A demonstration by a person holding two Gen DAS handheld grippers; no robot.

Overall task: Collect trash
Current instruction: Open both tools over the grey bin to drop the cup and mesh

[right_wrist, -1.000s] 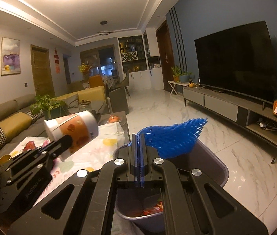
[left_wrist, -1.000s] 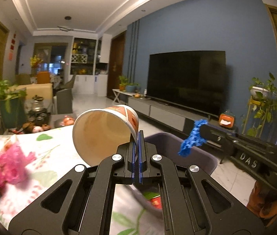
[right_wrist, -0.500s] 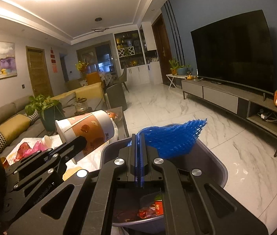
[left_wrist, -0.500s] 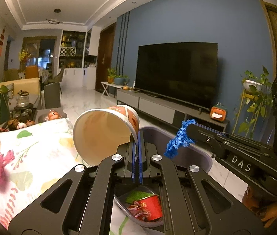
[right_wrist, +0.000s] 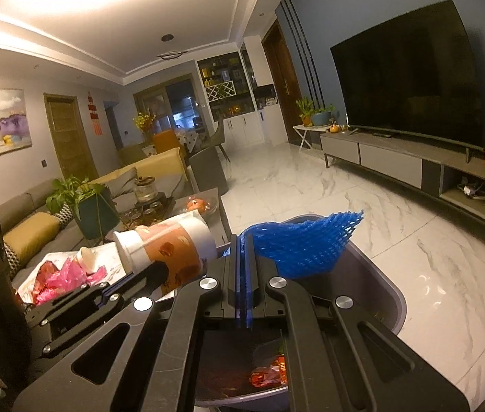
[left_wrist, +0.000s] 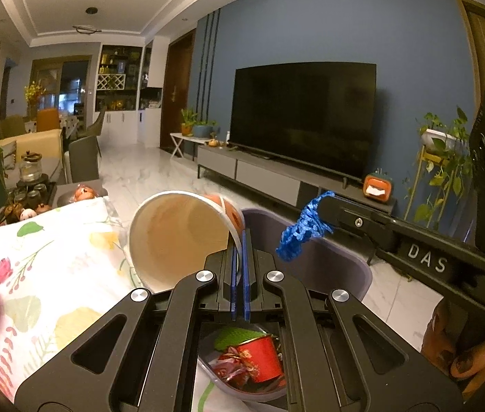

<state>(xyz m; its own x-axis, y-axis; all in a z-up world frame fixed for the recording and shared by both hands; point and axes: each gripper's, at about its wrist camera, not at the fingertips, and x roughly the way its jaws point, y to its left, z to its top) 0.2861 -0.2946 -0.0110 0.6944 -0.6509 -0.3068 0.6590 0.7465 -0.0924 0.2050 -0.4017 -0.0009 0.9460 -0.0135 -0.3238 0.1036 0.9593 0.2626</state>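
L gripper (left_wrist: 239, 240): blue-padded fingers pressed together on the rim of a large white paper cup with orange print (left_wrist: 180, 237), pinching the wall at its 3 o'clock edge; cup lies tilted on its side, mouth toward the L cam, inside stained brown. R gripper (right_wrist: 244, 243): fingers pressed together on a piece of blue foam mesh netting (right_wrist: 304, 243), which fans out to 2 o'clock from the tips. Both items hang over a grey-purple plastic bin (right_wrist: 390, 292); cup at approx 10 o'clock of the netting in R view, cup sitting above the bin's near-left rim, netting above the bin opening. Bin contents: red crumpled wrapper/small red cup (left_wrist: 259, 360), green scrap (left_wrist: 235, 336). To the L of the bin, table w/ floral-print white cloth (left_wrist: 57, 274); on it pink crumpled plastic (right_wrist: 67, 274) and a small paper cup (right_wrist: 86, 257) on its side. Person's hand (left_wrist: 462, 346) grips the R tool handle at 4 o'clock in L view.
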